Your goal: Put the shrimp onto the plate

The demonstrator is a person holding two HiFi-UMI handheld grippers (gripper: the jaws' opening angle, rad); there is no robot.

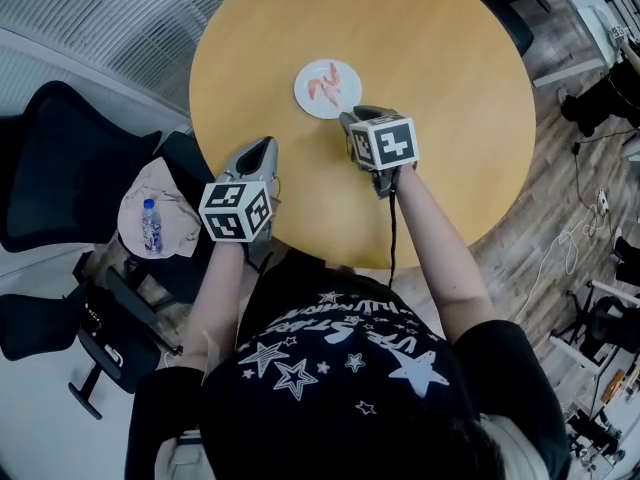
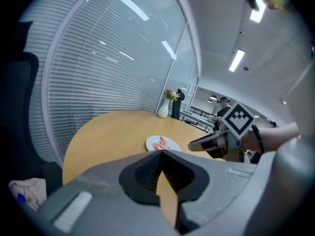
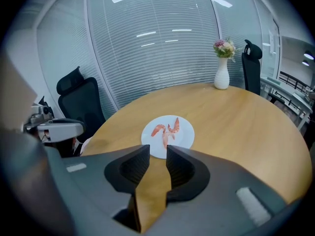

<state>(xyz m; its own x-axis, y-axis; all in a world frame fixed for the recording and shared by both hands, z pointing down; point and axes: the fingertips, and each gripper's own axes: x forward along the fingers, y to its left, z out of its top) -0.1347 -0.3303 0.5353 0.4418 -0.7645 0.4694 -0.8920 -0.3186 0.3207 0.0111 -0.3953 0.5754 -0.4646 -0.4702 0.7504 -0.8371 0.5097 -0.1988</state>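
Note:
A small white plate (image 1: 342, 99) sits on the round wooden table (image 1: 440, 118) with pink shrimp (image 1: 326, 88) lying on it. My right gripper (image 1: 349, 118) hovers just short of the plate's near edge; in the right gripper view the plate (image 3: 183, 139) and shrimp (image 3: 166, 130) lie right beyond its jaws (image 3: 158, 152), which stand slightly open with nothing between them. Over the table's near left edge is my left gripper (image 1: 268, 148), shut and empty (image 2: 161, 152). From there the plate (image 2: 172, 145) shows farther off, with the right gripper (image 2: 194, 145) beside it.
A white vase of flowers (image 3: 222, 75) stands at the table's far side. Black office chairs (image 1: 60, 168) stand at the left, one bearing a cloth and a water bottle (image 1: 151, 226). A window wall with blinds (image 3: 157, 48) curves behind the table.

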